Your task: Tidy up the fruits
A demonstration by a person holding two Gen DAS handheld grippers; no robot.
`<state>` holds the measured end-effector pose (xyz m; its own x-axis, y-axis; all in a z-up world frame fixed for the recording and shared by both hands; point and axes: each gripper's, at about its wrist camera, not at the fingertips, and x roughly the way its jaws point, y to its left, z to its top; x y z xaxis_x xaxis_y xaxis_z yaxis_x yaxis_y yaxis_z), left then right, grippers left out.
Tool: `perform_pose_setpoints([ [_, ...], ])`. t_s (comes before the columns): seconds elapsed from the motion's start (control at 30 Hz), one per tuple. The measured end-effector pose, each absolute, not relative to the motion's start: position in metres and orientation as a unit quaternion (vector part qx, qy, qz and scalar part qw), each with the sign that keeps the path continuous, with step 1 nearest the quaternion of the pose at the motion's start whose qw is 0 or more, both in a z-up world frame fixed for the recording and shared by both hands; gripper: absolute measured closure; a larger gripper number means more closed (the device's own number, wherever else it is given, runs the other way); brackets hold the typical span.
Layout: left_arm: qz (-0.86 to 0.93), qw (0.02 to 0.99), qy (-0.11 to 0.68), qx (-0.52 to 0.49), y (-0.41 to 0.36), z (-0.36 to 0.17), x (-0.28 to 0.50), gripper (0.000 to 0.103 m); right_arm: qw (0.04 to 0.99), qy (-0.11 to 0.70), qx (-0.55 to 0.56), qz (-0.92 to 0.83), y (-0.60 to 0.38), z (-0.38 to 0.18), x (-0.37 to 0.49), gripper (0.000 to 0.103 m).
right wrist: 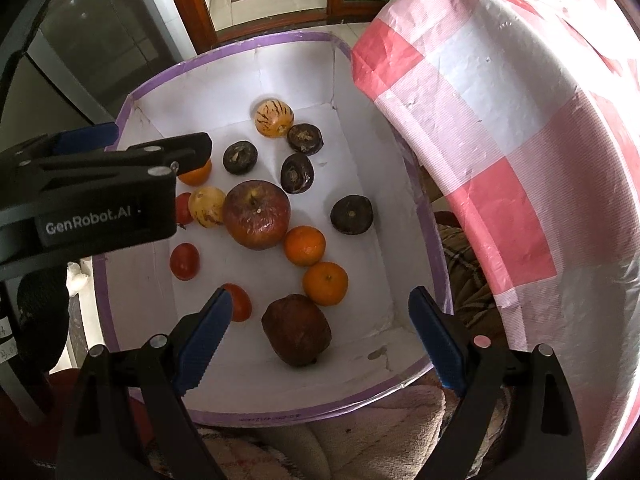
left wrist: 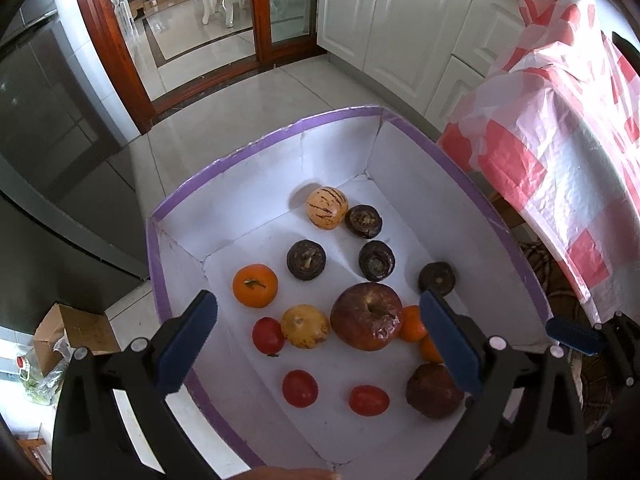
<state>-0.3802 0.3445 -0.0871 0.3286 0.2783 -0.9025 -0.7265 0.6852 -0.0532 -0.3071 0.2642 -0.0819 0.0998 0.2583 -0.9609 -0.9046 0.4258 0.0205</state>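
Note:
A white box with a purple rim holds loose fruit. In it lie a wrinkled red apple, a dark brown fruit, oranges, small red tomatoes, striped yellow fruits and several dark round fruits. My left gripper hangs open above the apple, holding nothing. My right gripper is open over the dark brown fruit, also with nothing in it. The left gripper's body shows in the right wrist view.
A table draped in a red-and-white checked cloth stands close to the box's right side. A dark fridge is on the left, white cabinets behind. A small cardboard box sits on the tiled floor at left.

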Motion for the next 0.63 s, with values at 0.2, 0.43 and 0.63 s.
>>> perform_pose_setpoints([
  [0.2, 0.322, 0.776, 0.490, -0.232, 0.3462, -0.0910, -0.3802, 0.002, 0.669, 0.515, -0.315, 0.433, 0.2632, -0.0848, -0.3069, 0.016],
  [0.43, 0.332, 0.774, 0.490, -0.225, 0.3459, -0.0927, -0.3805, 0.002, 0.670, 0.516, -0.313, 0.434, 0.2633, -0.0846, -0.3061, 0.016],
  [0.63, 0.328, 0.774, 0.493, -0.224, 0.3450, -0.0893, -0.3792, 0.002, 0.671, 0.511, -0.309, 0.440, 0.2612, -0.0804, -0.3086, 0.016],
])
